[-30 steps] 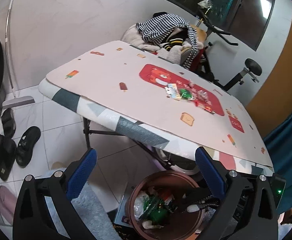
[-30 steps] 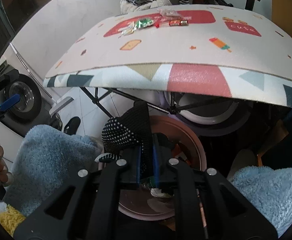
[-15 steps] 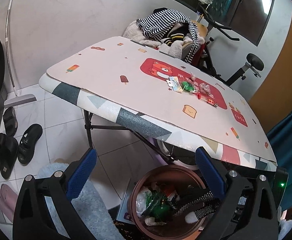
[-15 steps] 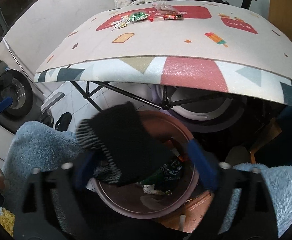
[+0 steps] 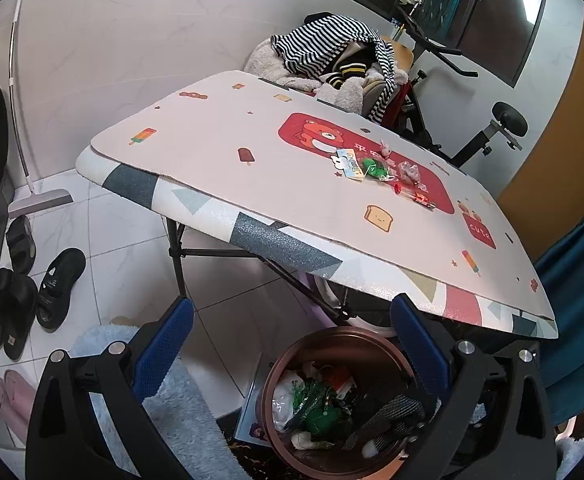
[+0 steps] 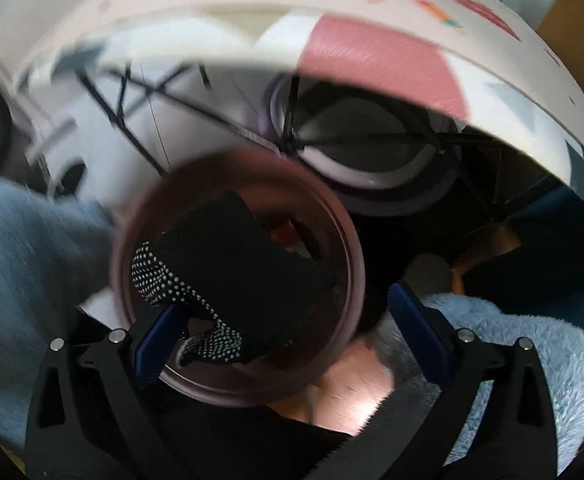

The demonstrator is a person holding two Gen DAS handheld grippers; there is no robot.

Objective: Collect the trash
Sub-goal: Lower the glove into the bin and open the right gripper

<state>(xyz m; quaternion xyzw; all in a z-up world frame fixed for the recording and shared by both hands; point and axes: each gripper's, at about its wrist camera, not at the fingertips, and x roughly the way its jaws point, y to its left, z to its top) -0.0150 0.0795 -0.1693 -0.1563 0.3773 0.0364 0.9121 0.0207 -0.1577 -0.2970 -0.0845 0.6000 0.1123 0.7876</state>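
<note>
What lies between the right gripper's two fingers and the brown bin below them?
In the right wrist view the right gripper, jaws opening, hangs over the brown bin. Only the black dotted glove lies between, untouched by the pads, draped in the bin's mouth.

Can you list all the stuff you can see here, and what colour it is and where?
table: one, pink patterned top, centre
wrappers: small heap, mixed colours, on table
bin: one, brown, under table edge, holding trash
dotted glove: one, black with white dots, in bin
slippers: several, black, floor at left
striped clothes: pile, black-white, behind table
left tool: blue pads, open, empty
right tool: blue pads, opening over bin, glove between them, not gripped
</note>
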